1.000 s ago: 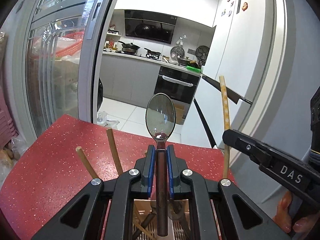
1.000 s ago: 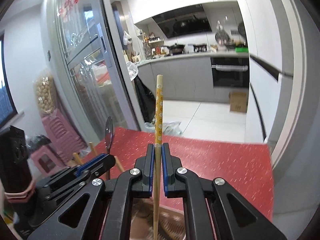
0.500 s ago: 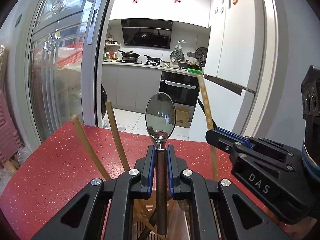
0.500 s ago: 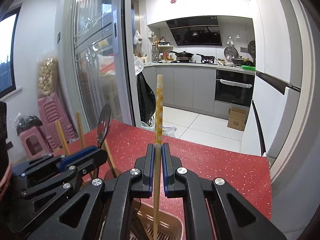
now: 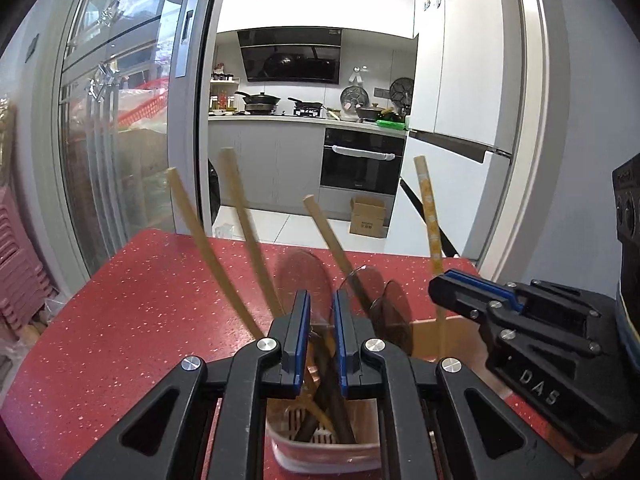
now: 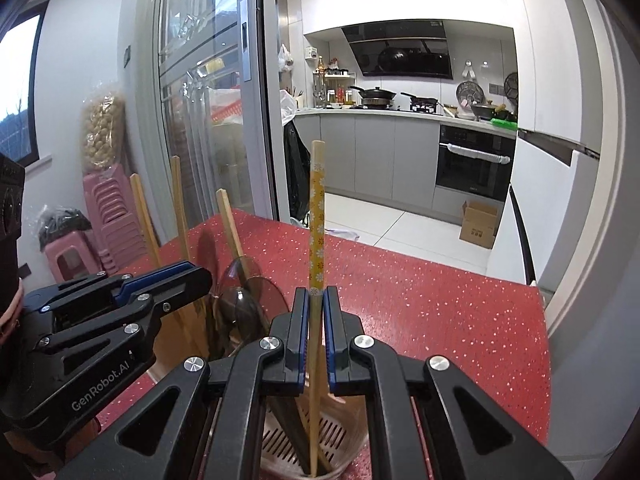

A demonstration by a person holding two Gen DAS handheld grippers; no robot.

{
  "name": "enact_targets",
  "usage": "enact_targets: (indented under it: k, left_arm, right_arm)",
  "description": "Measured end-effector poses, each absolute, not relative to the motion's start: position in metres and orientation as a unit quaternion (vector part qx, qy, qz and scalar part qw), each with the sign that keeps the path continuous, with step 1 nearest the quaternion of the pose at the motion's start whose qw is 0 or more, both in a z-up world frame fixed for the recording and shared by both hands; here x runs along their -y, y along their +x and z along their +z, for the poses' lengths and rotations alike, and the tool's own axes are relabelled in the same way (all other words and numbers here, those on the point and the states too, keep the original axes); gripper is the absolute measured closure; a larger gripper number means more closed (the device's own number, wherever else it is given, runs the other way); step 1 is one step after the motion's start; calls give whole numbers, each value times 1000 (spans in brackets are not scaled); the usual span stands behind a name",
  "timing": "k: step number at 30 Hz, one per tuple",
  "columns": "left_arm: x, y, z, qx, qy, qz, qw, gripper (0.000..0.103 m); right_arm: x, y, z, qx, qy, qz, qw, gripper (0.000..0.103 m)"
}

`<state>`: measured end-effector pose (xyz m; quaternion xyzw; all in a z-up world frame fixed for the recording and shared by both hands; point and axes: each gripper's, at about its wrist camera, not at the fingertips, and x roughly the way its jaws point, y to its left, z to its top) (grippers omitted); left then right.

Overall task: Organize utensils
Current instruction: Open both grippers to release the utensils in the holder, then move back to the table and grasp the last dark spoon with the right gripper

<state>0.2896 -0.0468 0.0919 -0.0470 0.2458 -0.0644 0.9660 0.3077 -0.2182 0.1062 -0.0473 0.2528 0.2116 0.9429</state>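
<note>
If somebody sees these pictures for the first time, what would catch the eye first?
Probably the flowered chopstick, upright and pinched in the right tongs, its tip down in the utensil holder. Next, the red speckled table under everything. Then the spoons and plain chopsticks leaning out of that holder beside the left tongs.

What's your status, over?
Right hand-held gripper shut on flowered chopstick, tip in holder. Left hand-held gripper: spoon blurred between jaws, grip unclear. Holder crowded.

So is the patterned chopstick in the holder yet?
In: the chopstick stands upright, its tip down inside the holder, right gripper shut on it.
</note>
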Motion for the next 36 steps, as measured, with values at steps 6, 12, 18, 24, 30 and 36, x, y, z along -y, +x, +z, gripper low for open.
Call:
enact_targets:
  k: [6,12,18,24,30,36]
  left_arm:
    - [43,284,95,-261,-49,-59,962,64]
    - [40,270,103,-273,-42,-54,960,64]
    - [34,253,106,-284,-41,-46,957,64]
    - [25,232,103,-301,-47,-45,952,64]
    - [19,209,98,-319,-36,-43,946,63]
    - [11,180,84,-349,-38,-44,935,63]
  right_arm:
    - [214,304,108,-268,-53,220,937,94]
    - [209,301,111,-287,-54,226,930,69]
    - [213,288,121,-287,-48,215,932,65]
    - [223,263,131,-302,-26,212,929,58]
    - [236,235,129,-327,4,210,921,53]
    - [243,204,112,-364,31,208,908,51]
